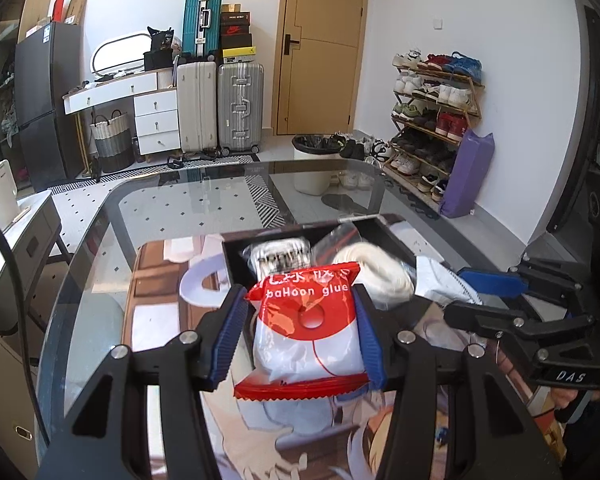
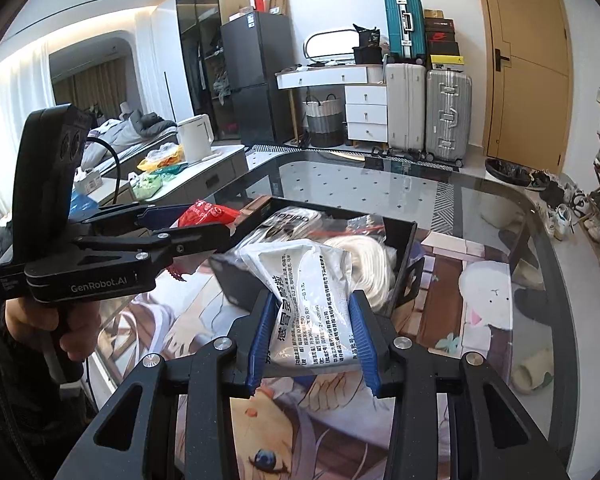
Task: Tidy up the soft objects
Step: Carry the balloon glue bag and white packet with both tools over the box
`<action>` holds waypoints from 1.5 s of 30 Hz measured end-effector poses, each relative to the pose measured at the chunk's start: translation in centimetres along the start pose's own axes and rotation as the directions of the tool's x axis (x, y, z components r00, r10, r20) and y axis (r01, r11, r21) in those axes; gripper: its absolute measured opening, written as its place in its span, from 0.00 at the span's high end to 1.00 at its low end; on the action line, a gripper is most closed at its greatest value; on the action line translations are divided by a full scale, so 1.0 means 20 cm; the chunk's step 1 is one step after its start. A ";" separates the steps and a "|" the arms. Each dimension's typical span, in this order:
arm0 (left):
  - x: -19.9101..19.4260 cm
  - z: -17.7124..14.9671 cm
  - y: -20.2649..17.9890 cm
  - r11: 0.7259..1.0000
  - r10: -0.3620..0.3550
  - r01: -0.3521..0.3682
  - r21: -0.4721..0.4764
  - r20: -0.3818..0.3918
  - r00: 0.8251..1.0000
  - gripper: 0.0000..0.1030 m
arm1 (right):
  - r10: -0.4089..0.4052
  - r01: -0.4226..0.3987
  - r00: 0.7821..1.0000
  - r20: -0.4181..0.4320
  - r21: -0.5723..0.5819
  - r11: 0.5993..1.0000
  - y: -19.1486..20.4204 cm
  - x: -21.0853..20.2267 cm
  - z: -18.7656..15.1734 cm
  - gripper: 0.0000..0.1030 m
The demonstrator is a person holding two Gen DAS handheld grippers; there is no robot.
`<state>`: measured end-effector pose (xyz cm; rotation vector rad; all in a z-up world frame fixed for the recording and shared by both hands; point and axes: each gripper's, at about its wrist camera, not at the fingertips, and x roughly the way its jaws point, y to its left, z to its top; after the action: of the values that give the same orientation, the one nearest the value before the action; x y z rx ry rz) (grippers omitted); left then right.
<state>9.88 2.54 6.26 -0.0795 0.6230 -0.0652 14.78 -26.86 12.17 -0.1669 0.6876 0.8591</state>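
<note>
In the left wrist view, a black tray (image 1: 396, 240) of packets (contents hard to make out) is seen behind the left claw (image 1: 300, 334), which is clamped on a red-and-white packet (image 1: 306, 328) held above the glass counter (image 1: 172, 216).

In the right wrist view, the right claw (image 2: 312, 338) is closed around a white printed pouch (image 2: 312, 300), raised before the tray, its lower edge hidden.

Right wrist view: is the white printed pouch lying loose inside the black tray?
No: the white printed pouch is clamped between the right gripper's blue pads.
</note>
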 end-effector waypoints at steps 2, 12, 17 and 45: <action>0.02 0.02 0.00 1.000 0.001 -0.001 0.000 0.003 1.000 0.50 | 0.000 0.000 1.000 0.006 0.012 1.000 -0.01 0.02 0.02 0.63; 0.15 0.09 0.05 1.000 0.000 -0.001 -0.019 -0.010 1.000 0.50 | -0.003 0.003 1.000 0.007 0.043 0.999 -0.08 0.13 0.13 0.63; 0.20 0.10 0.08 0.999 -0.010 0.010 -0.031 -0.015 1.000 0.50 | -0.009 0.009 1.000 -0.003 0.041 0.999 -0.09 0.17 0.16 0.63; 0.39 0.06 0.04 1.000 0.001 0.000 0.015 -0.082 0.997 0.48 | -0.043 0.043 0.998 -0.039 0.001 0.999 -0.17 0.41 0.18 0.63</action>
<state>16.98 2.74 2.60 -0.0627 0.7040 -0.0724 22.79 -22.41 9.43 -0.1963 0.7190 0.8155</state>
